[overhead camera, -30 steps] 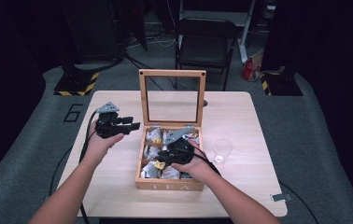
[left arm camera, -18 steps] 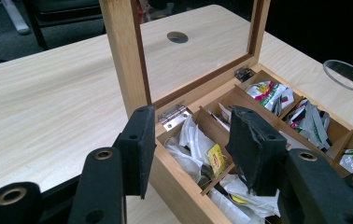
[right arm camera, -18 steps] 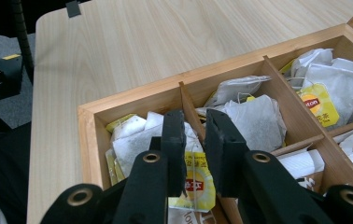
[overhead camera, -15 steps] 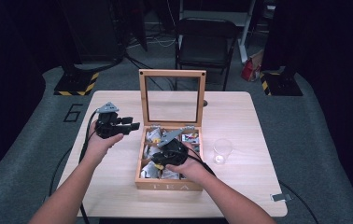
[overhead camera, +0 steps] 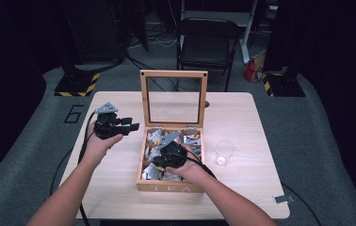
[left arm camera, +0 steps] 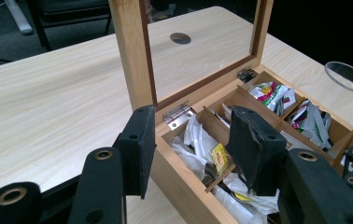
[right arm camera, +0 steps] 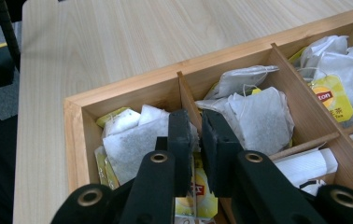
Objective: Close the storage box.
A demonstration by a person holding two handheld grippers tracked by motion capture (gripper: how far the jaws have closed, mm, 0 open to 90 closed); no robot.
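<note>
So the biggest thing here is the light wood table (overhead camera: 242, 117), and sitting on it is a wooden tea box (overhead camera: 171, 186) with its glass lid (overhead camera: 173, 100) standing straight up at the far side. The box is split into compartments stuffed with tea bags (right arm camera: 254, 116).

The right gripper (right arm camera: 195, 135) is down inside the box at the corner compartment nearest the person. Its jaws have just been closing and now stand nearly together, only a thin slot between the pads. A white tea bag (right arm camera: 132, 140) lies right under and just beside the tips, but I can't tell whether anything is actually pinched in there.

The left gripper (overhead camera: 131, 127) hangs over bare table just left of the box, jaws apart with nothing between them, pointing toward the box's hinge corner.

Smallest bit: a clear plastic cup (overhead camera: 224, 151) just right of the box, well apart from both sets of fingers.
</note>
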